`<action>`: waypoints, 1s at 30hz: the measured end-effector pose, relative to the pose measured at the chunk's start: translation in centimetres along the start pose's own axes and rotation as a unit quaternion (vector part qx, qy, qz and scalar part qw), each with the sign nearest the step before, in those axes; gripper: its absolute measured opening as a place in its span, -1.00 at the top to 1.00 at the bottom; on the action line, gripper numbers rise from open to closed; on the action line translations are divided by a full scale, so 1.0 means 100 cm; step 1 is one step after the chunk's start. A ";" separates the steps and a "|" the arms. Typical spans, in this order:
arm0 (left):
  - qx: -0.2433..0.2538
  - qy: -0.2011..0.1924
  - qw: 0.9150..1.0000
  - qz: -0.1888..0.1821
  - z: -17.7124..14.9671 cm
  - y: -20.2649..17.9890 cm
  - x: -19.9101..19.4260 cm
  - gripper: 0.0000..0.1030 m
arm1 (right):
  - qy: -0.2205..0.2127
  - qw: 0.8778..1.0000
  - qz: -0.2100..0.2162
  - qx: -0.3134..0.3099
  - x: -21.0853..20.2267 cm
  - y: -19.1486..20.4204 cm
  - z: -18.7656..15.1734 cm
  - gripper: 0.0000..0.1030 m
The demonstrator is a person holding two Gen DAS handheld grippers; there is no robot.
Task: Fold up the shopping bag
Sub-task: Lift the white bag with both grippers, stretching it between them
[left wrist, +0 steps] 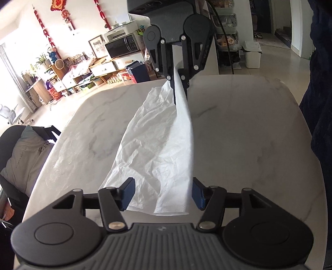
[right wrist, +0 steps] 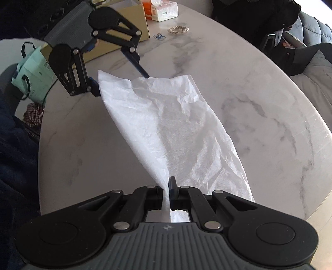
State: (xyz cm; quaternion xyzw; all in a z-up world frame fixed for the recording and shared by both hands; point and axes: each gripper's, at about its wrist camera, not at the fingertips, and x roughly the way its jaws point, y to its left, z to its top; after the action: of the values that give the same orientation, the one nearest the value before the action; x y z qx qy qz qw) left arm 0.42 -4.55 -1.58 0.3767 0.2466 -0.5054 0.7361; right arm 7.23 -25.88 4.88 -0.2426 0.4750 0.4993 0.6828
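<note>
White, crinkled plastic stretches along the marble table (right wrist: 259, 87): the shopping bag (right wrist: 176, 128) lies lengthwise between the two grippers, one end pinched and lifted, the rest draped on the stone.

The right gripper (right wrist: 169, 187) is clamped tight on that gathered end. The left gripper (left wrist: 162, 192) stands with its jaws apart at the opposite end of the bag, film lying between the pads but not pressed by either.

The likely trouble is that only one end is held. A pull from the right gripper would probably drag the whole bag across the smooth marble, or let the free end bunch and twist, spoiling the fold line. If the left jaws close where they stand, they may catch one layer or a skewed edge, so the halves will not meet squarely. Thin film can also slip out of a narrow pinch.

Beyond the bag's far end sit a cardboard box (right wrist: 124, 27), a tissue pack (right wrist: 164, 10) and a beaded bracelet (right wrist: 178, 30), well apart from the bag. Nothing lies on or beside the bag to block folding.
</note>
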 end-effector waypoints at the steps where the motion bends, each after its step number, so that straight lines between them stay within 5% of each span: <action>1: 0.000 -0.002 1.000 -0.001 -0.004 -0.003 -0.003 -0.13 | -0.001 1.000 0.003 0.006 -0.003 0.001 -0.003 0.97; 9: -0.007 0.009 1.000 -0.018 -0.011 -0.011 0.004 -0.09 | 0.007 1.000 0.012 0.001 -0.005 0.013 -0.010 0.97; 16: -0.067 0.041 0.995 -0.058 -0.012 0.007 0.015 -0.03 | 0.015 0.999 0.028 0.007 0.003 0.013 -0.012 0.97; 20: -0.094 0.050 0.991 -0.080 -0.012 0.016 0.014 0.59 | 0.017 0.999 0.038 0.015 0.003 0.010 -0.011 0.95; 30: -0.102 0.059 0.992 -0.052 -0.004 0.024 0.008 0.59 | 0.019 0.999 0.036 0.013 0.010 0.014 -0.010 0.95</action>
State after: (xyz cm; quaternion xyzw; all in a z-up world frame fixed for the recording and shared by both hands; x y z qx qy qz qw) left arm 2.98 -4.14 -1.65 0.3157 0.3594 -0.4919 0.7275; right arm 5.60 -25.68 3.76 -0.2259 0.5025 0.5131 0.6582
